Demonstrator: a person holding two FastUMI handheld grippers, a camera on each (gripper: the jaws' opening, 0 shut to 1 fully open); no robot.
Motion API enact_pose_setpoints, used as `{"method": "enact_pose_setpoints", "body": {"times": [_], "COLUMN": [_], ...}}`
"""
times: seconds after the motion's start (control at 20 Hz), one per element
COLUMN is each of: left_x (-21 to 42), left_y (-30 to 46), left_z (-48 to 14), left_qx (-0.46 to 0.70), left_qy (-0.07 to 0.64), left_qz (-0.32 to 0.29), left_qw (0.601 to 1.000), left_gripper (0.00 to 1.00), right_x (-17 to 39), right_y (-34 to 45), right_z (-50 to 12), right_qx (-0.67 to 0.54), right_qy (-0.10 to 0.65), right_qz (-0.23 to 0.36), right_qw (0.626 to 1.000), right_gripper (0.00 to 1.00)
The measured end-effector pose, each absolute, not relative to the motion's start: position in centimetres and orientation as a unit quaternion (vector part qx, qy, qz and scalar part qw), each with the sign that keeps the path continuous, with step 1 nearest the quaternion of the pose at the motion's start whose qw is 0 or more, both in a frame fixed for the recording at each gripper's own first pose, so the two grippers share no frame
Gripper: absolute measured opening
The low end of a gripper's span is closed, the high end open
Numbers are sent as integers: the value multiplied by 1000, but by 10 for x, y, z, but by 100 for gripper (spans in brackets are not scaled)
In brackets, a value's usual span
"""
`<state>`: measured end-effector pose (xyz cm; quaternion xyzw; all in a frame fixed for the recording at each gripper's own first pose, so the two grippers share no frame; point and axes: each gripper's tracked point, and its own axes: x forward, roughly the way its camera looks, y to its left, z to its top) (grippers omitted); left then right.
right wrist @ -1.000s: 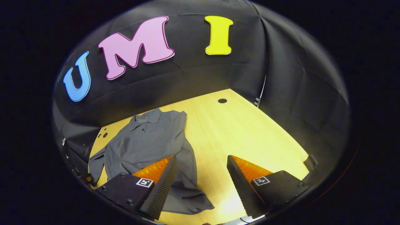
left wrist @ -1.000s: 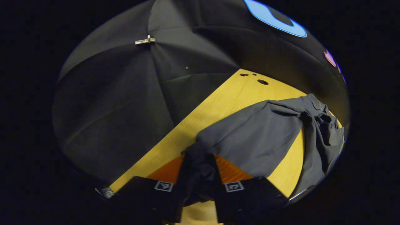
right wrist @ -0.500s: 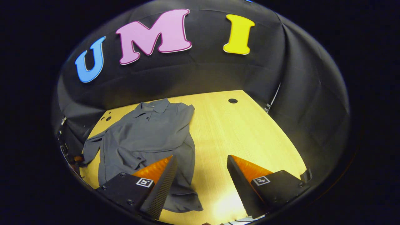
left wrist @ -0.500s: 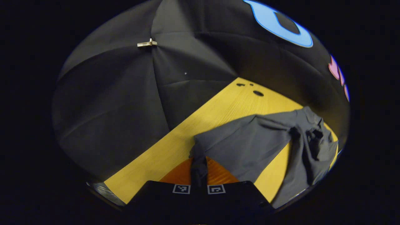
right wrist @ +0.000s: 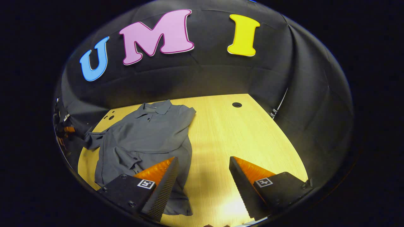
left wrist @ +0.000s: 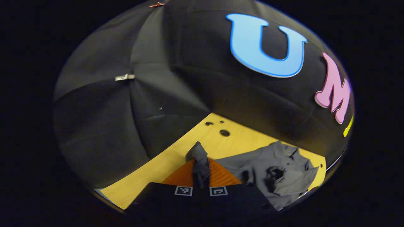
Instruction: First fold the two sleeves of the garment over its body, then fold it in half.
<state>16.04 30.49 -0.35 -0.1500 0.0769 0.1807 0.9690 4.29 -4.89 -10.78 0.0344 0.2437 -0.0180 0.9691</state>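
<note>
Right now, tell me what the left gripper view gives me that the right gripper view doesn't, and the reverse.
Left gripper view: the left gripper shut on the sleeve, lifted off the table, up close. Right gripper view: the right gripper open and holding nothing, and the other sleeve lying flat. Both share the grey shirt, its collar and the table.

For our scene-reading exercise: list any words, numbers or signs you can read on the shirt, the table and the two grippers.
grey polo shirt: no print that can be read.
wooden table: none.
square markers on the left gripper and right gripper: black-and-white code patterns, no readable characters.
</note>
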Motion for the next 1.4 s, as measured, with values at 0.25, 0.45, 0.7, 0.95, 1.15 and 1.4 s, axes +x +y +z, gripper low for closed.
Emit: {"method": "enact_pose_setpoints", "body": {"times": [0.25, 0.45, 0.7, 0.95, 1.15, 1.4], "left_x": [216, 252, 279, 287, 294, 294], "left_y": [212, 121, 1, -95, -157, -193], "left_z": [60, 74, 61, 36, 14, -16], "left_qx": [-138, -129, -153, -135, -113, -85], "left_qy": [49, 50, 80, 113, 142, 183], "left_qz": [90, 15, -72, -143, -194, -207], "left_qw": [985, 990, 982, 974, 964, 957], "left_gripper": [6, 5, 5, 5, 5, 13], "right_x": [39, 33, 25, 19, 12, 12], "right_y": [-67, -79, -87, -91, -94, -92], "right_z": [-107, -109, -118, -129, -136, -137], "right_qx": [49, 56, 68, 75, 79, 77], "right_qy": [238, 234, 243, 252, 262, 265], "right_qz": [-31, -38, -39, -39, -39, -41], "right_qw": [970, 970, 967, 964, 961, 960], "right_gripper": [99, 99, 99, 99, 99, 99]}}
